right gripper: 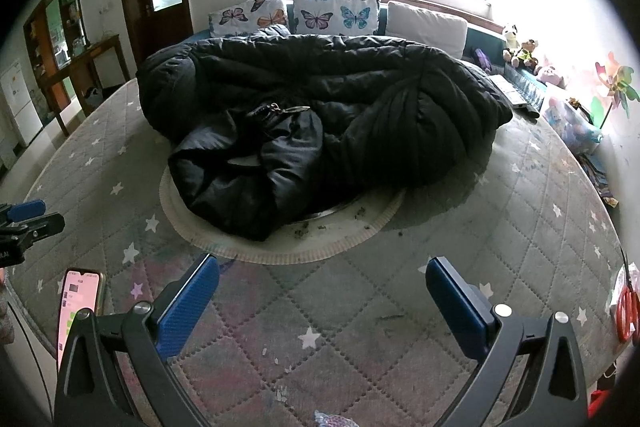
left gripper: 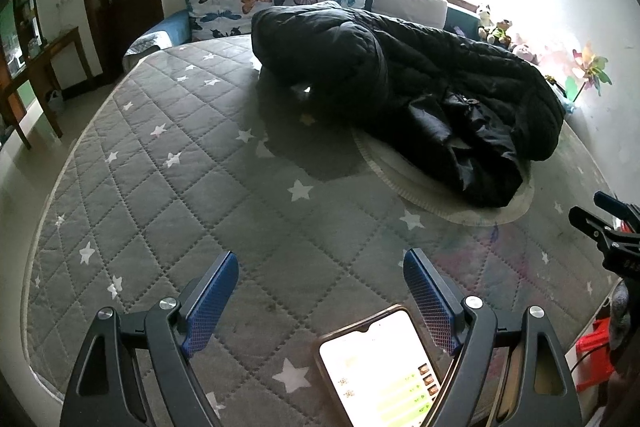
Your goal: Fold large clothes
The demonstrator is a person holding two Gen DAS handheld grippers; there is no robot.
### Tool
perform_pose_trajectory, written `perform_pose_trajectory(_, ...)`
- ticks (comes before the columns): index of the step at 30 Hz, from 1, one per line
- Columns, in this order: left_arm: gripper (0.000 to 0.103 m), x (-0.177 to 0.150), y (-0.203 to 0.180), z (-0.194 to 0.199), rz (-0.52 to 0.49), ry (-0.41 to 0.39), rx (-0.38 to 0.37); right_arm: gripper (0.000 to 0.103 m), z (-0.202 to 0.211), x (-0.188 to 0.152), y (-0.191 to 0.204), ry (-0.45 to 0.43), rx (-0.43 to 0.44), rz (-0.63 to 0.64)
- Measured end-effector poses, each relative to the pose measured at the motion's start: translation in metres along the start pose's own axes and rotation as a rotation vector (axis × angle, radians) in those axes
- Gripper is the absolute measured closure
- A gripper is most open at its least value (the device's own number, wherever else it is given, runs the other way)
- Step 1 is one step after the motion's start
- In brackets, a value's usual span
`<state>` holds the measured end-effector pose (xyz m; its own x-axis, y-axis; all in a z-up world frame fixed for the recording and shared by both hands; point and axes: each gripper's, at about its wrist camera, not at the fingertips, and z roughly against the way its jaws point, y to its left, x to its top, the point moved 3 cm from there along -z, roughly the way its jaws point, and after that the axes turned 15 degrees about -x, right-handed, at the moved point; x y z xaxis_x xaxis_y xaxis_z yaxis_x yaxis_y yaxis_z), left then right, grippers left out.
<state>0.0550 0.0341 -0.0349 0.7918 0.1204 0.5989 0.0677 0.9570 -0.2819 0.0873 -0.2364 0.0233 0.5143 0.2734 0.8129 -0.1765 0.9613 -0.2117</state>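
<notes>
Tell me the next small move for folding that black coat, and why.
Probably reach both grippers forward to the near edge of the black puffer coat. It lies crumpled in a heap on the quilted bed, while the left gripper and right gripper hang short of it, jaws open and empty.

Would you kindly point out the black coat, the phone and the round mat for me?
black coat (right gripper: 360, 99), right wrist view, on its quilted middle.
phone (left gripper: 380, 371), left wrist view, on its lit screen.
round mat (right gripper: 320, 239), right wrist view, on its bare front part.
</notes>
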Motion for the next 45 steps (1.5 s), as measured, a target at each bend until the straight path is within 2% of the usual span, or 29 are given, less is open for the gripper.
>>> perform_pose_trajectory(30,0.012,0.014,0.016,0.000,0.008,-0.002,0.019,0.000,-0.009,0.003,0.010,0.022,0.013,0.019)
perform_pose_trajectory(45,0.012,0.036,0.001,-0.009,-0.037,0.010,0.002,0.000,-0.016,0.011,0.006,0.029,-0.004,0.033)
